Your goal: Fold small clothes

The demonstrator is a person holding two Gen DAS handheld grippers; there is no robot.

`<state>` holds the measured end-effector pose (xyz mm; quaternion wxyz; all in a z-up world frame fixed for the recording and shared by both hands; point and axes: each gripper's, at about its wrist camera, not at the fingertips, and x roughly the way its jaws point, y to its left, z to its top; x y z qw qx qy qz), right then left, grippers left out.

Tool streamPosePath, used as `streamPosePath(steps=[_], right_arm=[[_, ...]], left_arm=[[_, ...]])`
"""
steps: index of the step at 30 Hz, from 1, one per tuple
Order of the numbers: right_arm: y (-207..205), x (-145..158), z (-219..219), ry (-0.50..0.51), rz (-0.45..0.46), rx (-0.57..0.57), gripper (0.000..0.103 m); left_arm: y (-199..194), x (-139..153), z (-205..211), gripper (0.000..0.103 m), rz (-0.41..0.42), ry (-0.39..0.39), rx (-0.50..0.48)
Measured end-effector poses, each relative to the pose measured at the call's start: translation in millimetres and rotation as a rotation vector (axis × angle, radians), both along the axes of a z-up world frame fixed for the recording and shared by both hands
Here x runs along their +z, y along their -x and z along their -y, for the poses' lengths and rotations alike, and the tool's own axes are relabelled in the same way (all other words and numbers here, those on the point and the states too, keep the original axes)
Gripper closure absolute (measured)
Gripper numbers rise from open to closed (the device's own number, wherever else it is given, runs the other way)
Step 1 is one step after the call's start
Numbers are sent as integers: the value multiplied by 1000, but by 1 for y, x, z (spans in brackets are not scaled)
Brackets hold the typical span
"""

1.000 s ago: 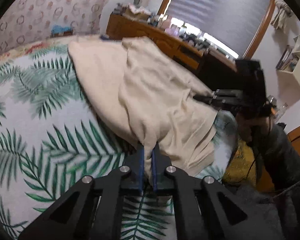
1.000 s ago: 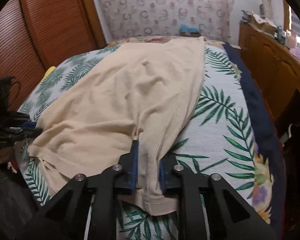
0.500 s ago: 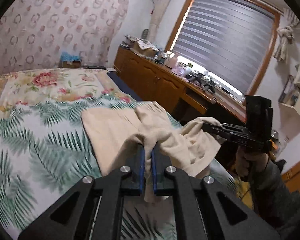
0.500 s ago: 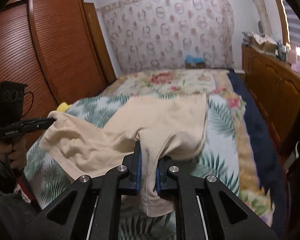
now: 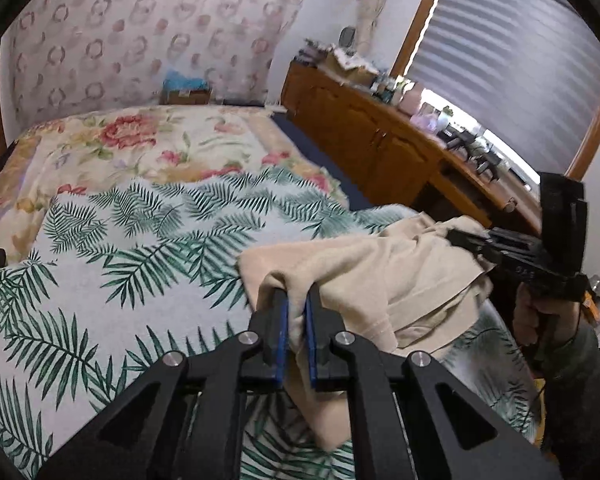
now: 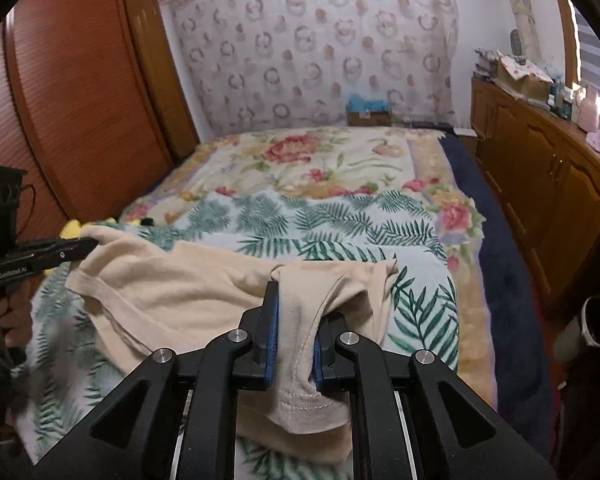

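A beige garment (image 5: 380,272) hangs bunched between my two grippers above the near end of the leaf-print bed cover (image 5: 120,280). My left gripper (image 5: 296,300) has a fold of the cloth between its blue pads, and its jaws are opening slightly. The right gripper (image 5: 460,238) shows at the right of this view, gripping the other corner. In the right wrist view, the right gripper (image 6: 300,304) holds a thicker hemmed fold of the garment (image 6: 188,292) and its jaws are opening too. The left gripper (image 6: 88,245) pinches the far left corner there.
A floral blanket (image 6: 308,160) covers the far half of the bed. A wooden cabinet (image 6: 540,168) with clutter on top runs along the right, and a brown wardrobe (image 6: 80,100) stands on the left. A yellow soft toy (image 6: 72,229) lies at the bed's left edge.
The garment lay spread flat on the bed a second ago. Both grippers have lifted its near edge and drawn it back toward me, so it now hangs bunched between them.
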<state>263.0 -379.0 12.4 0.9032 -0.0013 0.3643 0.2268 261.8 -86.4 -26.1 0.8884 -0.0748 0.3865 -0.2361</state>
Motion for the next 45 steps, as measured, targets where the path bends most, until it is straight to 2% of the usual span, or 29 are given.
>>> streamPosePath(steps=[3, 6, 7, 8, 11, 14, 20, 24, 25, 27, 29, 30, 33, 37, 40, 43, 45], right_arm=[[-6, -7, -3, 39, 4, 2, 82], [-6, -4, -3, 87, 30, -19, 60], [-4, 0, -1, 89, 47, -29, 47], [-2, 4, 2, 85, 67, -44, 42], [4, 13, 10, 78, 80, -68, 42], [15, 15, 7, 71, 72, -38, 42], [32, 5, -24, 93, 26, 53, 42], [33, -7, -46, 131, -4, 105, 43], [31, -11, -52, 155, -11, 112, 43], [27, -18, -58, 182, -24, 122, 59], [21, -23, -61, 202, -38, 131, 92], [19, -22, -60, 191, -36, 140, 96], [14, -10, -54, 135, 6, 144, 99], [-8, 11, -44, 92, 55, 92, 99], [-33, 18, -35, 73, 55, 32, 99], [-56, 20, -29, 99, 67, -45, 99], [-68, 19, -24, 135, 63, -109, 93]], left_arm=[[-3, -3, -1, 85, 4, -23, -14], [0, 6, -4, 76, 25, -27, -18], [3, 10, -7, 75, 39, -28, -14], [6, 15, -9, 73, 52, -30, -11], [15, 23, -16, 67, 85, -34, -6], [20, 23, -21, 64, 98, -38, -8], [24, 14, -22, 62, 101, -69, -3], [24, 12, -27, 61, 99, -43, -5], [24, 11, -28, 61, 97, -41, -6], [25, 10, -29, 61, 94, -39, -7], [25, 8, -29, 61, 90, -37, -9], [25, 7, -29, 61, 89, -36, -10], [24, 5, -30, 61, 85, -35, -11], [23, 2, -28, 60, 80, -39, -10], [22, -1, -25, 60, 74, -45, -6], [21, -5, -24, 60, 66, -51, -6], [21, -7, -22, 60, 62, -56, -6]])
